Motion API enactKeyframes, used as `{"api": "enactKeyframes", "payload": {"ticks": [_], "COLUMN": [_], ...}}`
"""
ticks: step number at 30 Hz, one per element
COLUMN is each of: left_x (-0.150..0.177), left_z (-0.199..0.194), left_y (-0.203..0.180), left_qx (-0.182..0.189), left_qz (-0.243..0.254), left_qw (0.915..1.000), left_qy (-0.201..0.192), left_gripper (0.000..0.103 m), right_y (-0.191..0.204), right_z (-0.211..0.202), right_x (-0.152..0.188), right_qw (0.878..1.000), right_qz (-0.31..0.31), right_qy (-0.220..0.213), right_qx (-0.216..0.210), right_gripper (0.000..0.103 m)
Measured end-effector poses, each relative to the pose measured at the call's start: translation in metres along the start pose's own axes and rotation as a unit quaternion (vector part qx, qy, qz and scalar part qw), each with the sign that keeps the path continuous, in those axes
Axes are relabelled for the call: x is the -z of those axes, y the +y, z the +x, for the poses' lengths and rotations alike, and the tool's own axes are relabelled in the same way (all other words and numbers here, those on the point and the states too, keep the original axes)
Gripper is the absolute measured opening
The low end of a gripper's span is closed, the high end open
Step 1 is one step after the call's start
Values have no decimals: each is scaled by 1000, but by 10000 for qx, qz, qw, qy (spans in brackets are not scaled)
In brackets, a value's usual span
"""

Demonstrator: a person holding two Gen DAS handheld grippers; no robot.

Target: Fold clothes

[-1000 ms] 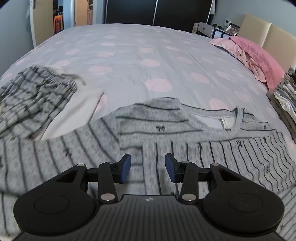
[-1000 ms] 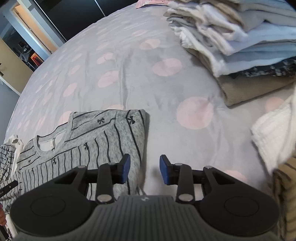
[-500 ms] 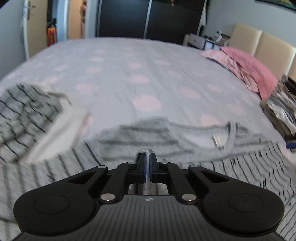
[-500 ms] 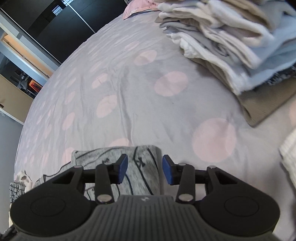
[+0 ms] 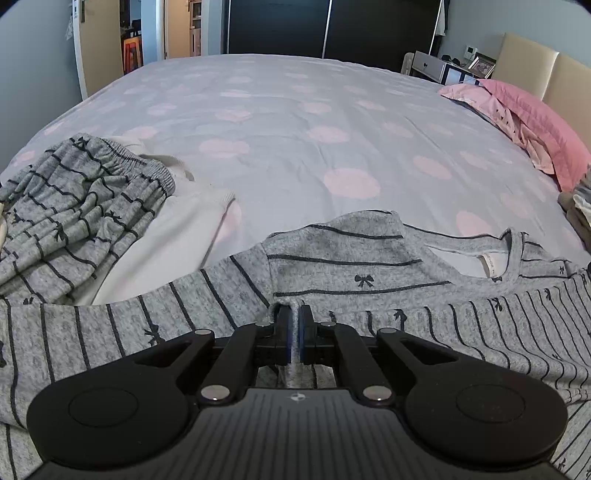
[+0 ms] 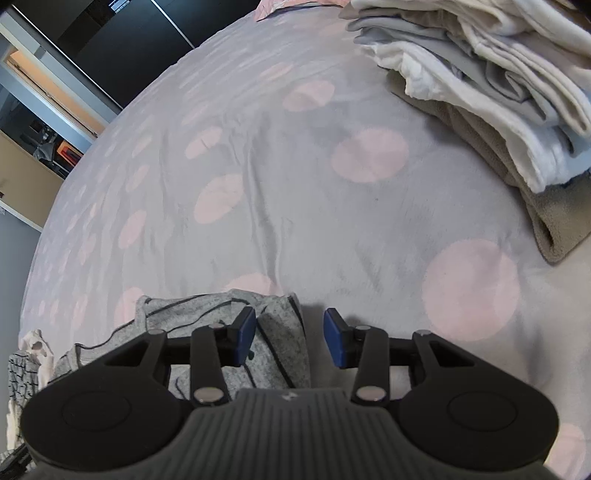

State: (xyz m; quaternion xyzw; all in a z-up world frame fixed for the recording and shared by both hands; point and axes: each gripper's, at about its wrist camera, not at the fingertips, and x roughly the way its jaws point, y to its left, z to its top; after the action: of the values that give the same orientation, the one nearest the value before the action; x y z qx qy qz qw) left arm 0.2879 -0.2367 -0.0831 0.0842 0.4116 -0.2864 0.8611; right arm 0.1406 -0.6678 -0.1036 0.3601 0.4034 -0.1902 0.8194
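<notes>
Left claw (image 5: 294, 338) angled downward, clamped on a fold of the striped grey top (image 5: 343, 266) lying on the bed (image 5: 295, 122). Right claw (image 6: 289, 341) angled downward, jaws apart over the top's folded edge.

Folded pile (image 6: 480, 74) beyond frame edge.

Behind the polka-dot bed (image 5: 295, 122): dark wardrobe doors (image 5: 332, 27), open doorway (image 5: 133, 44) at left, beige padded headboard (image 5: 535, 62) and small nightstand (image 5: 432, 68) at right.
</notes>
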Motion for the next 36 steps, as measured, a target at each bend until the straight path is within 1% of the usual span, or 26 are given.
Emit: {"api": "enactKeyframes", "payload": {"ticks": [1,2,3,4,5,7,8,9,10,12,15,17,18,19,20,21,25,28,31,33,36], "left_x": [0,-1,-1,-1,-2,-3,-4,-4,-4,-3,-2,-2,-2,-2,-2,-1,2,8,17,24,32], "left_z": [0,0,0,-1,-2,-5,-6,-5,-4,0,6,6,6,5,4,1,-10,-20,-32,-41,-54], "left_y": [1,1,0,-1,-3,-7,-12,-17,-21,-27,-26,-24,-24,-23,-22,-22,-19,-20,-22,-23,-24], "left_qx": [16,31,62,100,137,337,370,358,298,178,97,92,71,49,32,19,2,-45,-79,-87,-143], "left_qz": [-33,-59,-69,-76,-82,-107,-62,20,109,206,123,51,43,36,44,61,53,121,233,270,264], "left_qw": [10000,10000,10000,9999,9999,9993,9992,9993,9995,9996,9999,9999,10000,10000,10000,10000,10000,9999,9997,9995,9994], "left_qy": [1,1,-15,-37,-58,-138,-141,-110,-87,-56,-40,-41,-25,-8,-9,-24,5,41,83,138,184], "left_gripper": [2,2,2,2,2,2,2,2,2,2,3,8,12,20,22,22,27,28,28,28,28], "right_y": [1,1,1,2,5,16,20,23,24,24,21,20,19,17,13,9,-4,-4,0,3,6], "right_z": [2,5,6,5,3,-12,-15,-15,-14,-8,0,1,0,-6,-12,-17,-33,-42,-49,-52,-59], "right_x": [0,0,1,0,0,-2,-3,-5,-6,-4,-1,-2,-2,-2,-2,-2,5,20,45,61,81], "right_qw": [10000,10000,9999,9998,9998,9961,9936,9916,9903,9892,9893,9892,9886,9870,9871,9886,9951,9951,9899,9848,9796], "right_qz": [-10,-13,-18,-71,-170,-589,-738,-810,-846,-902,-879,-832,-813,-802,-777,-733,-635,-861,-1254,-1483,-1708], "right_qy": [9,34,82,96,13,-612,-739,-759,-776,-734,-682,-651,-680,-806,-862,-849,-413,162,622,886,1054], "right_qx": [14,9,-56,-137,-142,236,438,660,780,890,939,1017,1072,1137,1100,1005,641,449,208,155,123], "right_gripper": [43,40,33,9,4,4,4,3,3,3,4,7,10,21,34,33,33,33,34,34,34]}}
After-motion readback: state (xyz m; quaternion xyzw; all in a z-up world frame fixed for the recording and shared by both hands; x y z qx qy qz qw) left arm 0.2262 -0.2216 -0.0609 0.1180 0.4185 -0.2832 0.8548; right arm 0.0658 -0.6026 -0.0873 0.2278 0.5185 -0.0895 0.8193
